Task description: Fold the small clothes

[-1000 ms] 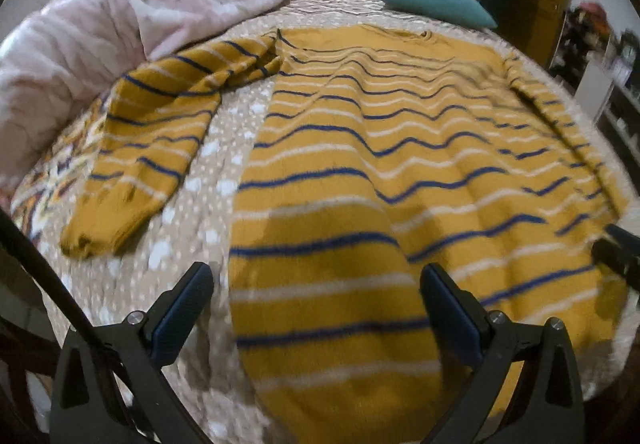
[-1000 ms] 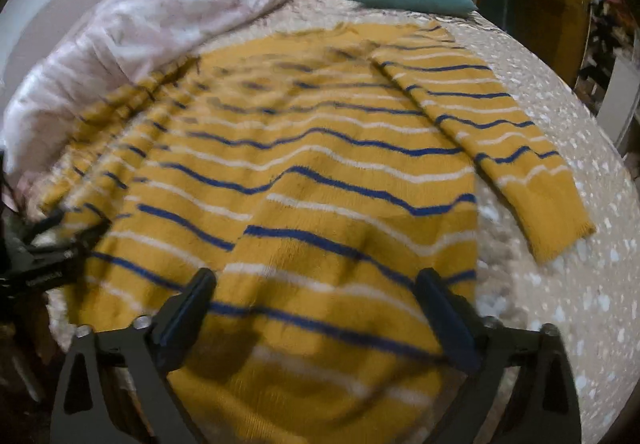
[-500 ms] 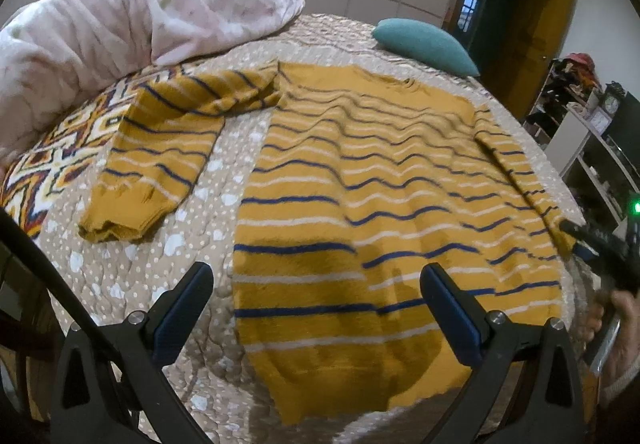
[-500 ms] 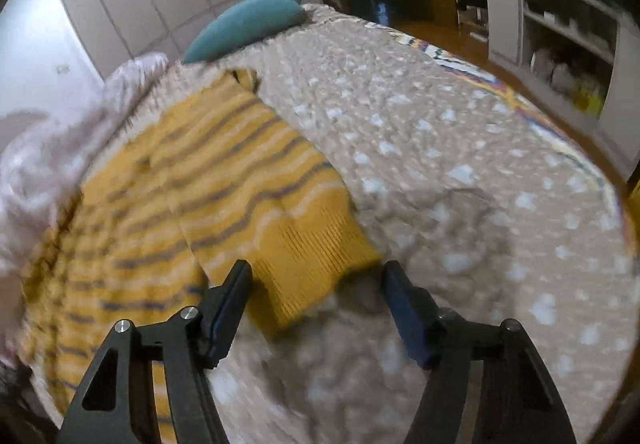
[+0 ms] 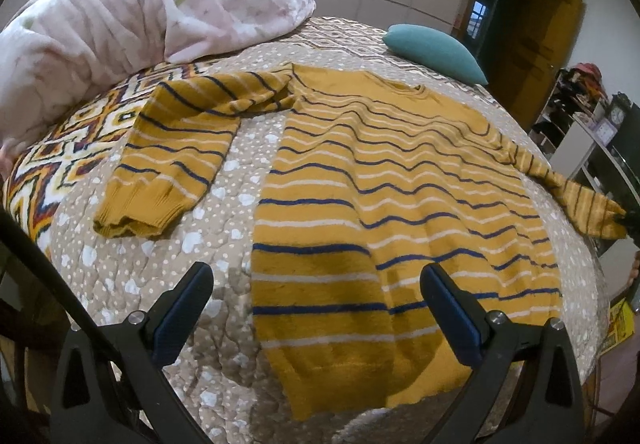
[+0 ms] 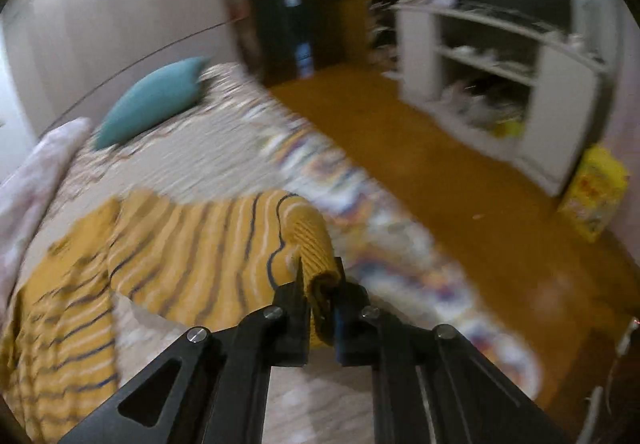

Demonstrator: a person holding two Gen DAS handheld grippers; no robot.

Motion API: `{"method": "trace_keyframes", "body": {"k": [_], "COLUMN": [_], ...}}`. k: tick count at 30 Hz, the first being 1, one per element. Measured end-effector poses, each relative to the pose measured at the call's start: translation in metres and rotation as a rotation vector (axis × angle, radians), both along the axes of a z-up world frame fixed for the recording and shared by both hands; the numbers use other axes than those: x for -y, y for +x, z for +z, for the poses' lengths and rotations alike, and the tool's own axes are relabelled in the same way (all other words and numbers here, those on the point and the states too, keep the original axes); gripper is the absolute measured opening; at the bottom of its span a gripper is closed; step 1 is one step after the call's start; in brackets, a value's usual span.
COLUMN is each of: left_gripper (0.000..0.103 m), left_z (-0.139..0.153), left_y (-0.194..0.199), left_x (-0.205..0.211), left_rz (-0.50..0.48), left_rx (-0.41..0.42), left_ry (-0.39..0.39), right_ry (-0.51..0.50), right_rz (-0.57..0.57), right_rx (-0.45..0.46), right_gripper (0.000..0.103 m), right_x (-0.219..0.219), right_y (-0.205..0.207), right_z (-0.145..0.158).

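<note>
Right gripper [image 6: 318,284] swung to sweater [image 5: 400,184] cuff — jaws just closed on it, sleeve lifted.

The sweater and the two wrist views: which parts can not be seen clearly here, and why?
- Sweater, right wrist view: motion blur smears its stripes; the lower left edge cuts off the body.
- Sleeve cuff, right wrist view: its end is hidden between the shut fingers of the right gripper.
- Right gripper, left wrist view: only a dark tip at the right edge.
- Hem, left wrist view: partly behind the open left gripper.
</note>
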State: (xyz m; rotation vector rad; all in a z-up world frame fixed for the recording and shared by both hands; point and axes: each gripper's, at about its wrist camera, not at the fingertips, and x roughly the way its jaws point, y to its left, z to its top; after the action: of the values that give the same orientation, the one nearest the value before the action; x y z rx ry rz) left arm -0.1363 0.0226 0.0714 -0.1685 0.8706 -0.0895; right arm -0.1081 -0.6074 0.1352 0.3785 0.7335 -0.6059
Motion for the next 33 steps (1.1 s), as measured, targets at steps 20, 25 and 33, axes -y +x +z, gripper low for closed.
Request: {"method": "trace_keyframes", "body": {"k": [20,25,33], "left_gripper": [0.103,0.103,0.103], "left_z": [0.013,0.011,0.008], "left_y": [-0.013,-0.015,-0.018], "left_x": [-0.045,-0.08,-0.115], "left_rz": [0.053,0.119,0.19], "left_rx": [0.067,0.073,0.081], "left_ry": [-0.092,-0.129,-0.173], "right_ry": [0.318,0.37,0.372], "right_rz": [0.656,0.809,0.875], "right_rx": [0.023,-0.044,-0.163], "right_gripper": [0.009,0.009,0.014], "right_x": [-0.296,-0.406,-0.495], "right_y": [0.169,0.217,0.272], "right_z": [0.027,-0.01,-0.065]}}
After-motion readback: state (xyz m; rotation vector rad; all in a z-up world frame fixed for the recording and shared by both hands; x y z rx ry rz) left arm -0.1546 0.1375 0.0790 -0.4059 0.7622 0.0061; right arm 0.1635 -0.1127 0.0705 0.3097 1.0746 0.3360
